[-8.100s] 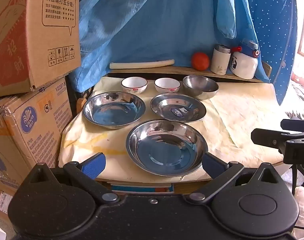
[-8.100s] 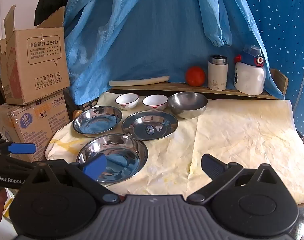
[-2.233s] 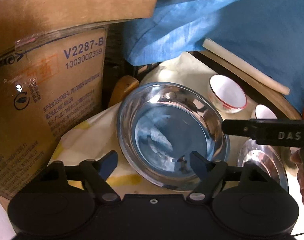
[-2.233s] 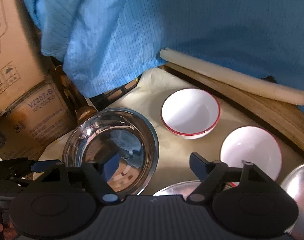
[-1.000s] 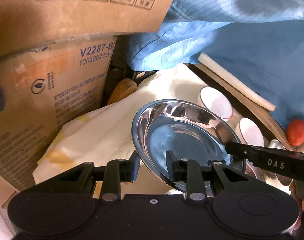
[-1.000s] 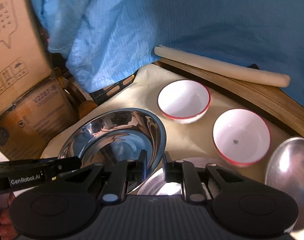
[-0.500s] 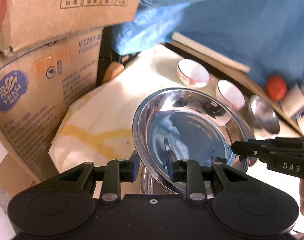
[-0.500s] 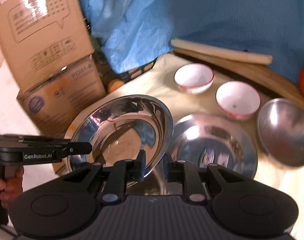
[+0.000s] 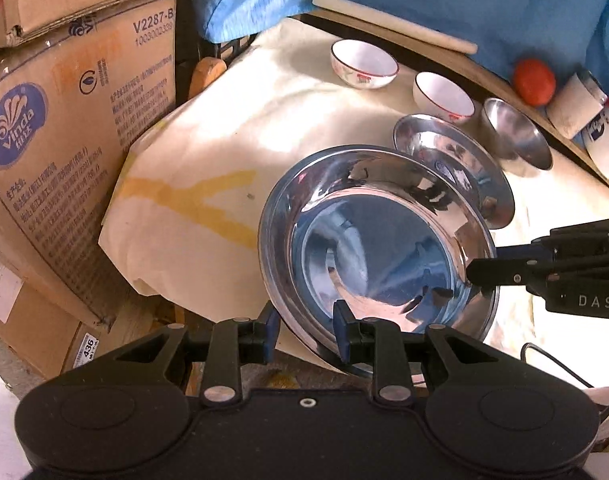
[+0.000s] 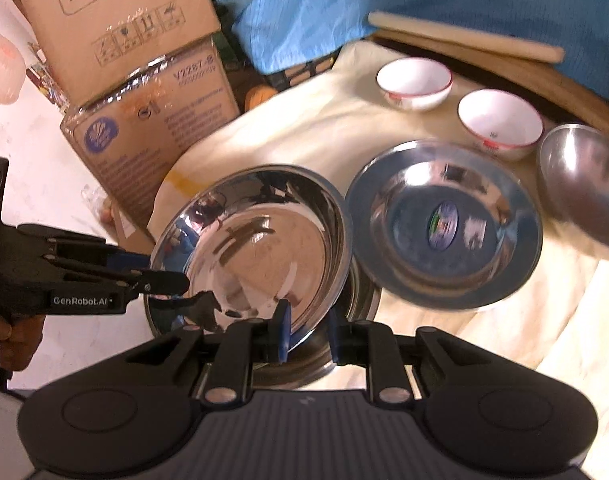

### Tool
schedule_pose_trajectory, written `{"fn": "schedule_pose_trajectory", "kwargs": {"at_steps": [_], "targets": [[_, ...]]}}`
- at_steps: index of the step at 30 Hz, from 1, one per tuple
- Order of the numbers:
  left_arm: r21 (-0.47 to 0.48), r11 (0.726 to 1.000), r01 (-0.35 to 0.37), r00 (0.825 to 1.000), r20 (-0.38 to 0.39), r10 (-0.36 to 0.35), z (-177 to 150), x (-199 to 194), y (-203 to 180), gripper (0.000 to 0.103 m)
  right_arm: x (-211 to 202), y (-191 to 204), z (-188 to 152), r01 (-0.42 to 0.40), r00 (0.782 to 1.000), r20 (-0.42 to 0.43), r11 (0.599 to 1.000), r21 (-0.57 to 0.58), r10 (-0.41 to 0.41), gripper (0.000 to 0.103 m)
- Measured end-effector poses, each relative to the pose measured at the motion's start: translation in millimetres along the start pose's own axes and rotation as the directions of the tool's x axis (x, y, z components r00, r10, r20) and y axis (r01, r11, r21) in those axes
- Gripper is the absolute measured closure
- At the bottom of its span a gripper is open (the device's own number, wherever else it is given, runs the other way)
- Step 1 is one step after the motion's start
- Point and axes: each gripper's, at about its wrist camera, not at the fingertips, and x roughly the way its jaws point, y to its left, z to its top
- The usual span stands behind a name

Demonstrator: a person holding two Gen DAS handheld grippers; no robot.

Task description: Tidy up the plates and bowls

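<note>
Both grippers hold one steel plate (image 9: 376, 240) by opposite rims. My left gripper (image 9: 306, 330) is shut on its near rim; my right gripper (image 10: 306, 332) is shut on its other rim. In the right wrist view the held plate (image 10: 256, 248) sits tilted just above another steel plate (image 10: 356, 320) near the table's front edge. A third steel plate (image 10: 448, 224) with a sticker lies to the right. Two white bowls (image 10: 414, 82) (image 10: 500, 122) and a steel bowl (image 10: 584, 180) stand behind.
Stacked cardboard boxes (image 9: 64, 128) stand close at the left of the cloth-covered table (image 9: 240, 120). A wooden ledge at the back carries a pale rolling pin (image 9: 392, 24), a red fruit (image 9: 533, 82) and white containers (image 9: 576, 106). Blue cloth hangs behind.
Both grippers closed on the back-left steel plate, lifted it, and carried it toward the front of the table, over the front plate. The spot at the back left is now bare cloth.
</note>
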Motion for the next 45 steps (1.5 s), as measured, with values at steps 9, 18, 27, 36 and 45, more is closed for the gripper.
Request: {"fn": "schedule_pose_trajectory", "kwargs": {"at_steps": [9,18,27,36,45], "targets": [[0.039,0.999,0.0,0.999,-0.032,0.001,0.6,1.8,-6.5,0.071,2.1,-4.3,-6.1,-0.006,0.999,-0.039,0.999,0.049,0.008,0.08],[0.045,0.999,-0.011,0.999,-0.032,0.012,2.4,6.9,-8.1,0.071,4.9,-5.9,-6.1,0.002,0.999,-0.039,0.997,0.076,0.001,0.08],[0.03,0.998,-0.049,0.999,-0.008,0.05,2.2,9.6,-5.2,0.067,6.3,-5.8,-3.6,0.013,0.999,-0.039,0.997,0.078,-0.009,0.071],[0.032,0.997,-0.073,0.997,0.04,0.072,9.0,-1.0,-1.5,0.054,-2.5,-10.1,2.4,0.017,1.0,0.011,0.993,0.113,-0.018,0.057],[0.08,0.995,-0.054,0.993,0.113,0.045,31.4,-7.9,-14.9,0.022,-20.5,-20.4,3.0,0.042,0.994,0.094,0.987,0.157,-0.057,0.026]]}}
